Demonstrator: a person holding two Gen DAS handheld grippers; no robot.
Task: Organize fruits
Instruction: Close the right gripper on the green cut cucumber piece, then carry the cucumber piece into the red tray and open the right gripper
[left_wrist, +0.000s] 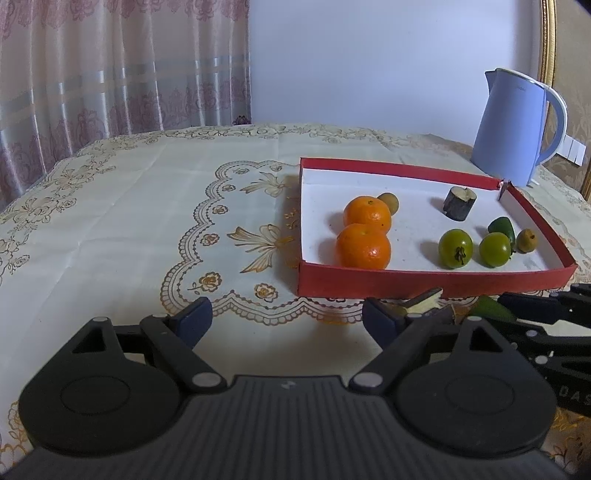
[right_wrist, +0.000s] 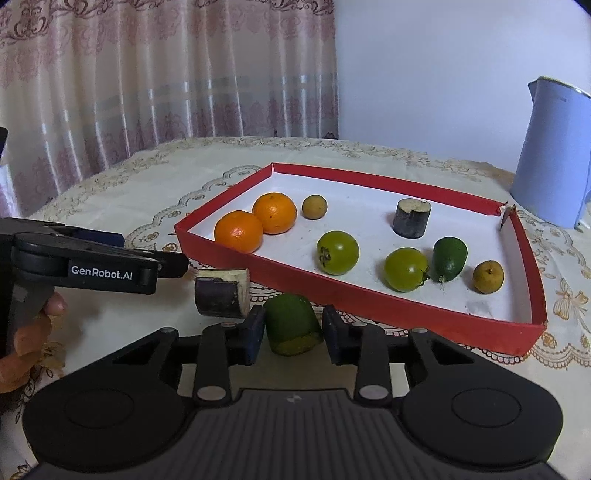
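Just outside the red tray's (right_wrist: 369, 299) near wall, a green fruit (right_wrist: 291, 325) lies between the right tool's (right_wrist: 293, 332) parted fingers, not yet squeezed. Left tool (left_wrist: 286, 321) gapes empty beside a cane piece (right_wrist: 221, 293).

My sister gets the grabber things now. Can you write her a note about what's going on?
Right gripper: fingers either side of a green fruit on the tablecloth, just outside the red tray; whether they grip it yet is unclear.
Left gripper: open, empty, beside the sugarcane piece lying outside the tray.
Already in the tray: two oranges, two green tomatoes, one green fruit, two small yellow-brown fruits, one upright sugarcane piece.
Left to do: put the green fruit and the loose sugarcane piece in the tray.
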